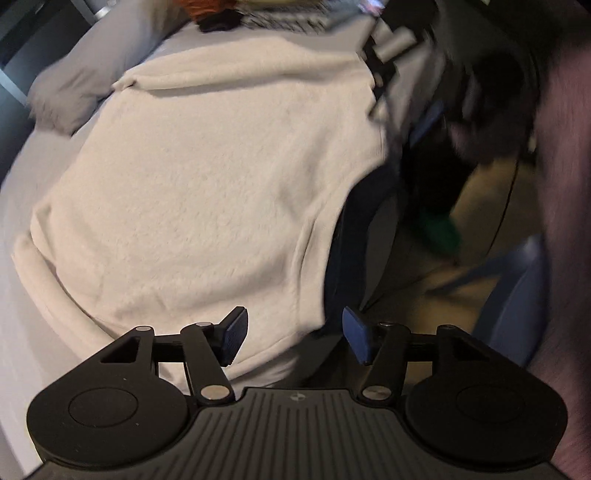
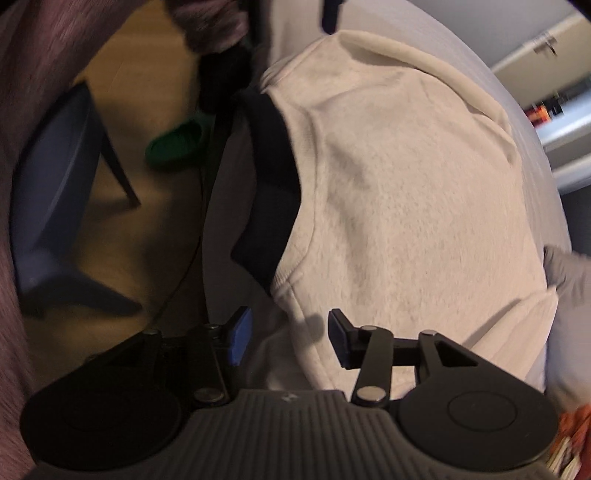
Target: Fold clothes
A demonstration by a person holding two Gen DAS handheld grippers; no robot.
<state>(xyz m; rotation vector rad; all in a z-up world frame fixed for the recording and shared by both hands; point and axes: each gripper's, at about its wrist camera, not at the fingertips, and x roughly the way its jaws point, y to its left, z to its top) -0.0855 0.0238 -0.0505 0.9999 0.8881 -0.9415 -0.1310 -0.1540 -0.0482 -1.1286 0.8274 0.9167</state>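
Observation:
A cream fleece garment [image 1: 207, 177] lies folded on a grey bed [image 1: 14, 258], its near edge hanging at the bedside. A dark navy piece of fabric [image 2: 273, 177] shows beside that edge. My left gripper [image 1: 295, 332] stands open just above the garment's lower right corner, its blue pads [image 1: 236, 332] apart and pressing on nothing. Over the same cream garment [image 2: 406, 192], at its hem, my right gripper [image 2: 290, 338] is open too, with the fabric below the gap and not pinched.
A grey pillow [image 1: 74, 88] lies at the far left of the bed, with striped and orange clothes [image 1: 280, 18] beyond it. Off the bed are a wooden floor, a blue chair [image 2: 55, 184] and a green object [image 2: 177, 142]. A purple sleeve [image 1: 565, 184] fills the right side.

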